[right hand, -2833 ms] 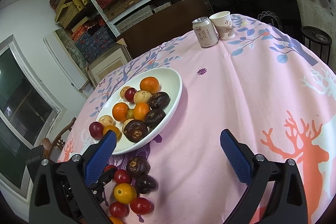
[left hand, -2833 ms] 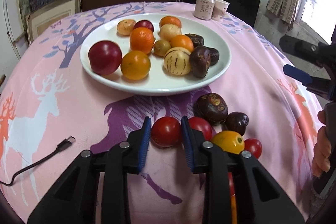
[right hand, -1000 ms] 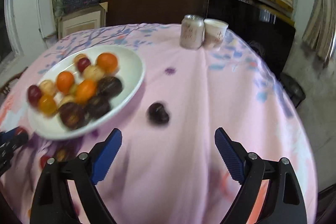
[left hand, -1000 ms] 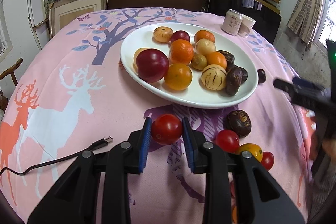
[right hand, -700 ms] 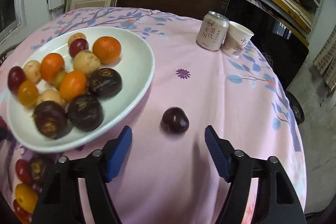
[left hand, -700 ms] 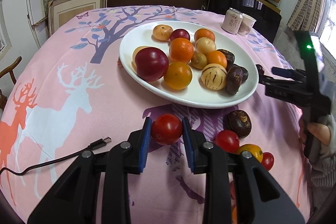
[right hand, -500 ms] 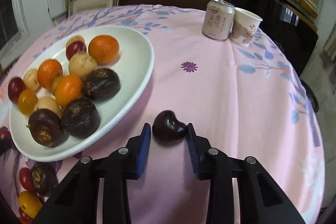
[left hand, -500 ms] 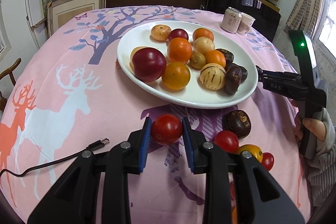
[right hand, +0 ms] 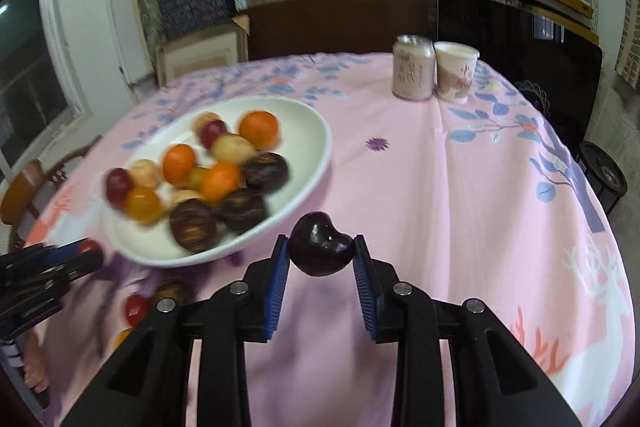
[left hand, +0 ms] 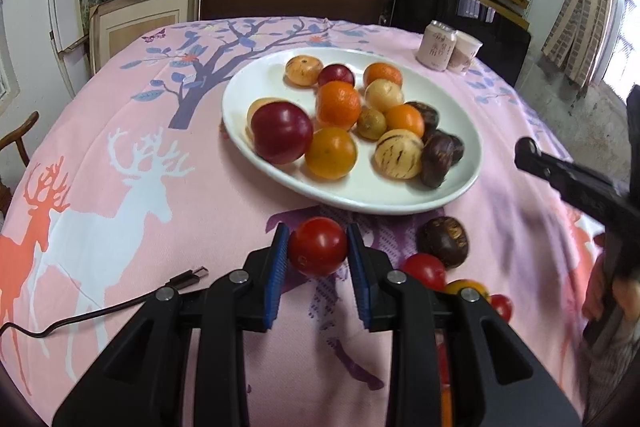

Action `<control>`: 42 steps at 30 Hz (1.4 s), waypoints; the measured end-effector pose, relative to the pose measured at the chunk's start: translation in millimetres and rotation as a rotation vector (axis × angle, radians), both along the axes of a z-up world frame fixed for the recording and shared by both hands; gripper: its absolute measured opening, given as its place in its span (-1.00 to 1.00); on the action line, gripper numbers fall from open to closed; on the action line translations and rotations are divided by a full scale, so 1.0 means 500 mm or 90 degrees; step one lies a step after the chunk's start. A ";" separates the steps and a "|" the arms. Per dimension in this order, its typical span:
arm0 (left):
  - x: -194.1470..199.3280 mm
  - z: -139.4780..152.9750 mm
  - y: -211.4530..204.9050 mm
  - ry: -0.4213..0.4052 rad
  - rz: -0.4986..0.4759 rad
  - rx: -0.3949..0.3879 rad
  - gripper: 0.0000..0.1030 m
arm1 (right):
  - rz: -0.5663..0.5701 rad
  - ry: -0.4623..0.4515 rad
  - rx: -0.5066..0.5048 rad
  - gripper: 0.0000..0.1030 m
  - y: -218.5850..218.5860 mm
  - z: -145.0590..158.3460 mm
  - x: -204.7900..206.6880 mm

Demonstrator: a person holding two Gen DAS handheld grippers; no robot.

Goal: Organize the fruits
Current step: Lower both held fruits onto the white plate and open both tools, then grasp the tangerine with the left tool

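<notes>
Fruit clamped in both: red tomato in left gripper, dark plum in right gripper, light, smooth, bruisable, gripped across middles.

The plate is white. The tablecloth is pink with white and orange deer. One tomato is red. The cherry is dark purple.

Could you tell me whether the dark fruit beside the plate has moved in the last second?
Yes: the dark fruit has left the tablecloth; the right tongs hold it.
</notes>
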State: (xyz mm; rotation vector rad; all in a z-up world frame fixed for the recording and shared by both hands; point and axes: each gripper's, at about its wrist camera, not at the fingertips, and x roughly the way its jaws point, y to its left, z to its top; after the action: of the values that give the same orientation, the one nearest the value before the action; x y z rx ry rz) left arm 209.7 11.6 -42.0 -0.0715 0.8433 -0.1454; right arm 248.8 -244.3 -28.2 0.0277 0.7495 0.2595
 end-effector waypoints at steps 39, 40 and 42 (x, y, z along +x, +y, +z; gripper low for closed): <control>0.092 0.066 -0.029 -0.077 0.056 0.065 0.43 | -0.006 -0.030 0.070 0.78 0.071 0.040 0.014; 0.077 0.065 -0.029 -0.077 0.057 0.065 0.43 | -0.009 -0.027 0.078 0.78 0.064 0.038 0.006; 0.050 0.063 -0.026 -0.080 0.061 0.064 0.45 | -0.020 -0.025 0.103 0.78 0.048 0.036 -0.010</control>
State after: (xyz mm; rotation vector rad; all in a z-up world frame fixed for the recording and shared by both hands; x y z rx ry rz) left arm 234.5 -1.7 -10.3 -0.0082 0.7195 -0.0162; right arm 243.9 -220.1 -10.1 0.1869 0.6877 0.2890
